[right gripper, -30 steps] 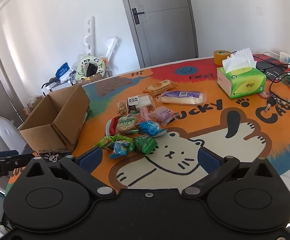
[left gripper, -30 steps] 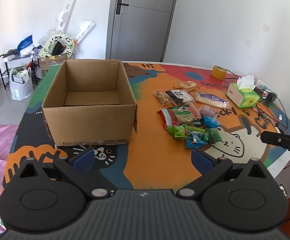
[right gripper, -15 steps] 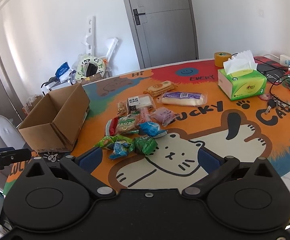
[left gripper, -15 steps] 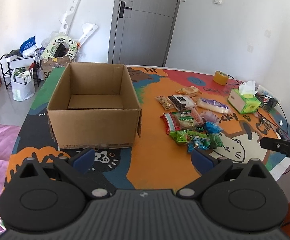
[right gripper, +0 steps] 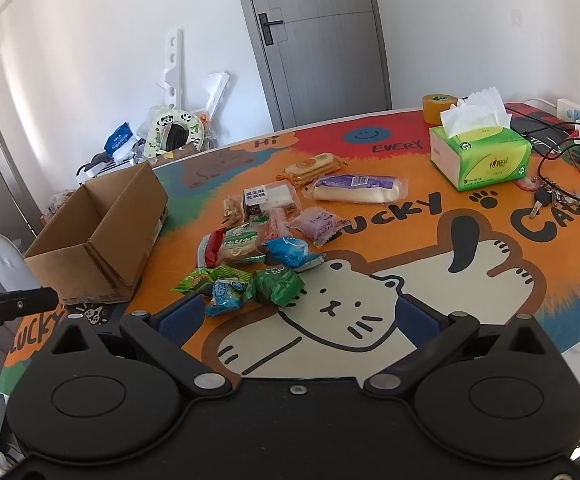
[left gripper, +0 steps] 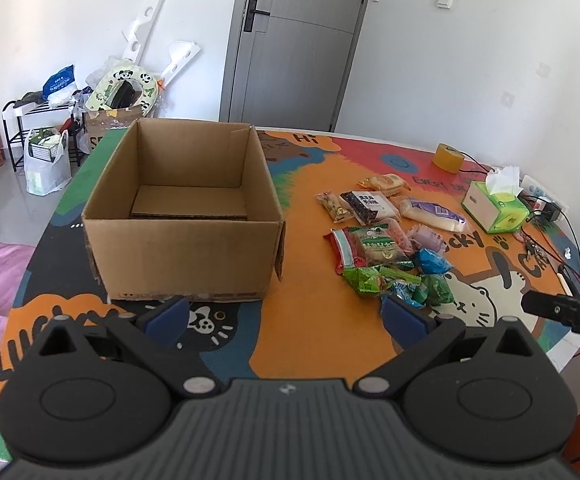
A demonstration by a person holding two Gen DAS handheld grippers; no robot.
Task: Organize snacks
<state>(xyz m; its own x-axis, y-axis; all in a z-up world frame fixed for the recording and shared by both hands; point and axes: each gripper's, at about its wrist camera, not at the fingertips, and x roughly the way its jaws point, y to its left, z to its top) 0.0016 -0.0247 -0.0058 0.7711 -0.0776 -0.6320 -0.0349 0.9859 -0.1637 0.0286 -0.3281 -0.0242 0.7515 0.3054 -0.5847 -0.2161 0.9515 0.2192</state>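
**Loose snack packets beside an empty carton, both grippers unloaded**

The left gripper [left gripper: 284, 314] and right gripper [right gripper: 297, 316] hover above the near table edge, jaws spread wide and holding nothing. The snack pile [right gripper: 274, 236] lies on the printed tablecloth [right gripper: 429, 280], to the right of the open cardboard box [left gripper: 182, 216], which is empty. The packets look light, soft and crinkly, likely slippery film. The green packet [right gripper: 280, 286] lies nearest the right gripper; pinching across its puffed middle, gently, seems the safest hold.
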